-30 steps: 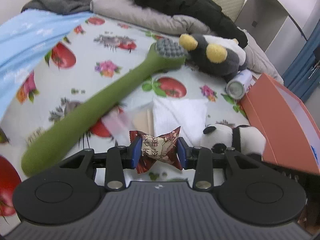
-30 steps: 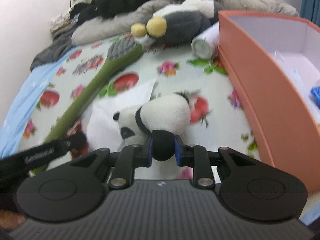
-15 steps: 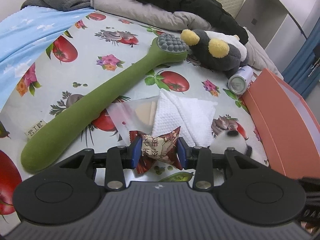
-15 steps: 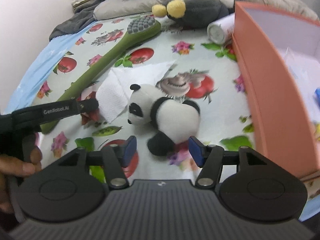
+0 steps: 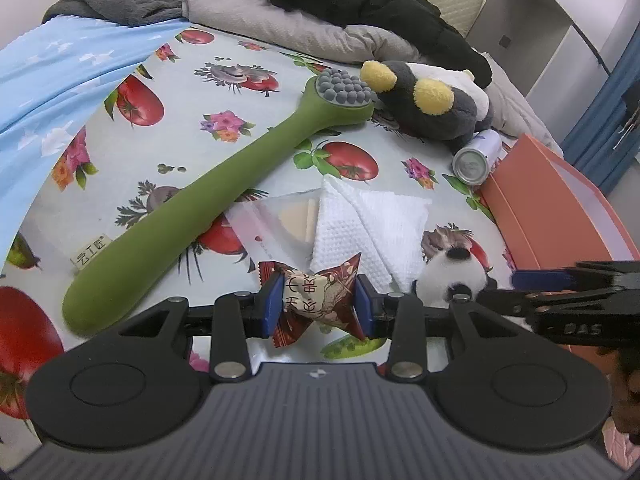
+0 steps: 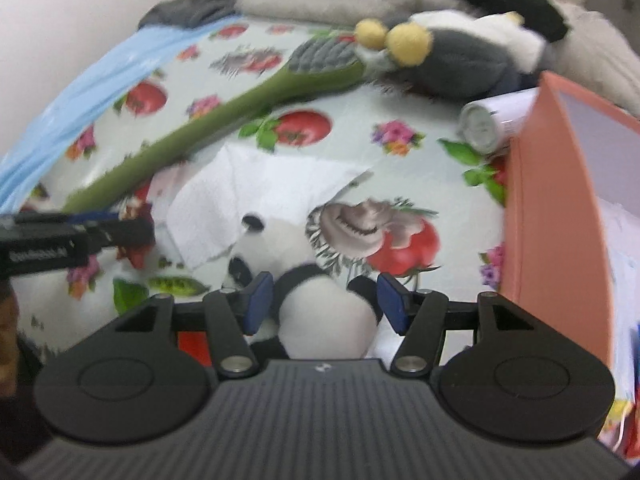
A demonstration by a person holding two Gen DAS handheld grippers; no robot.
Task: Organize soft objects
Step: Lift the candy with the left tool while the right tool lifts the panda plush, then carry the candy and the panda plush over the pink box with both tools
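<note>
The left gripper (image 5: 316, 309) has its blue-padded jaws clamped on a small red-brown foil snack packet with printed characters (image 5: 314, 298), one pad on each side of its puffed middle, the crimped ends sticking out above and below. The packet is held just above the tomato-and-flower printed bed sheet (image 5: 248, 80).

The right gripper (image 6: 325, 302) has just been opening its jaws; they now stand fairly wide with the small black-and-white plush panda (image 6: 308, 280) between them. The panda's white body lies in the gap, and neither blue pad visibly presses on it, though the view is blurred. In the left wrist view the panda (image 5: 454, 276) lies on the sheet just right of the packet, and the right gripper's dark fingers (image 5: 560, 284) reach in over it.

Taking the panda as landmark: a folded white waffle-textured cloth (image 5: 372, 216) lies just behind it, touching its head. Beyond the cloth, a long green soft-handled massager with a grey nubbed head (image 5: 224, 196) runs diagonally across the sheet. A clear plastic sachet with a beige pad inside (image 5: 280, 220) sits between massager and cloth. Further behind the panda a grey plush toy with yellow ears (image 5: 432, 108) rests beside a white cylindrical can (image 5: 478, 156). To the panda's right stands an orange cardboard box (image 6: 556, 216), open at the top.
</note>
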